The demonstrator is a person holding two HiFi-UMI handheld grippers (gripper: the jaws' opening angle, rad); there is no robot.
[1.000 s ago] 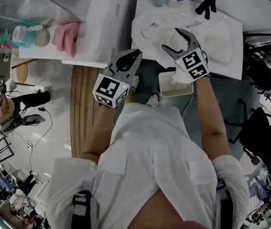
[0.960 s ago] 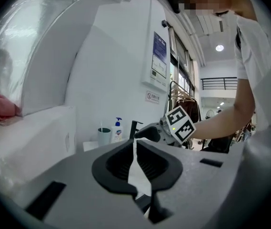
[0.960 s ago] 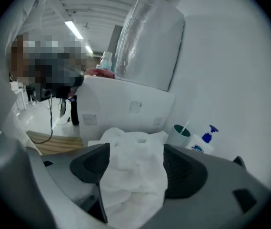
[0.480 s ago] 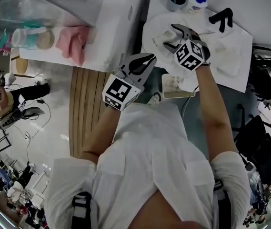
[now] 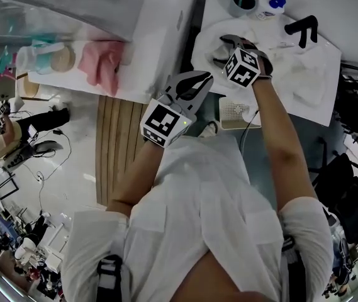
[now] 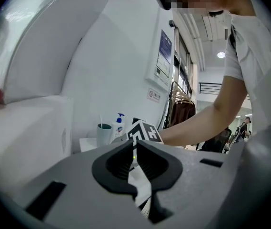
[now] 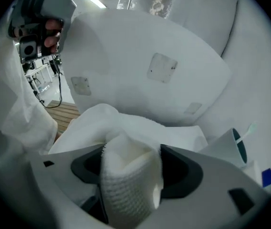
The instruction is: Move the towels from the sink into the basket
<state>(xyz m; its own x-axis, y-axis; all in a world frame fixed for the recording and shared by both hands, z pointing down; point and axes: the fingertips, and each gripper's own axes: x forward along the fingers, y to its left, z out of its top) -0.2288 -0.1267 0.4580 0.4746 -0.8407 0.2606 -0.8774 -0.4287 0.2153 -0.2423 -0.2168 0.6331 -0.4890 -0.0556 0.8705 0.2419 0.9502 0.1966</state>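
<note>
White towels [image 5: 301, 74] lie heaped in the sink [image 5: 331, 54] at the top right of the head view. My right gripper [image 5: 219, 48] points down into the heap's left part. In the right gripper view its jaws [image 7: 131, 152] stand wide, open, and a raised fold of white towel [image 7: 128, 180] fills the gap between the pads. The white perforated basket [image 5: 235, 112] sits on the floor below the sink's front edge. My left gripper [image 5: 199, 77] hovers left of the basket, beside the sink, with its jaws [image 6: 135, 146] shut on nothing.
On the sink's back rim stand a cup [image 5: 243, 2], a soap bottle [image 5: 272, 5] and a black tap [image 5: 303, 29]. A white appliance [image 5: 160, 36] flanks the sink's left side. A pink cloth [image 5: 103, 61] hangs on the shelf beyond it. Wooden boards [image 5: 112, 143] cover the floor.
My right gripper has dropped and tipped downward into the towels, and a fold now stands between its jaws. The left gripper has drifted slightly forward toward the sink.
</note>
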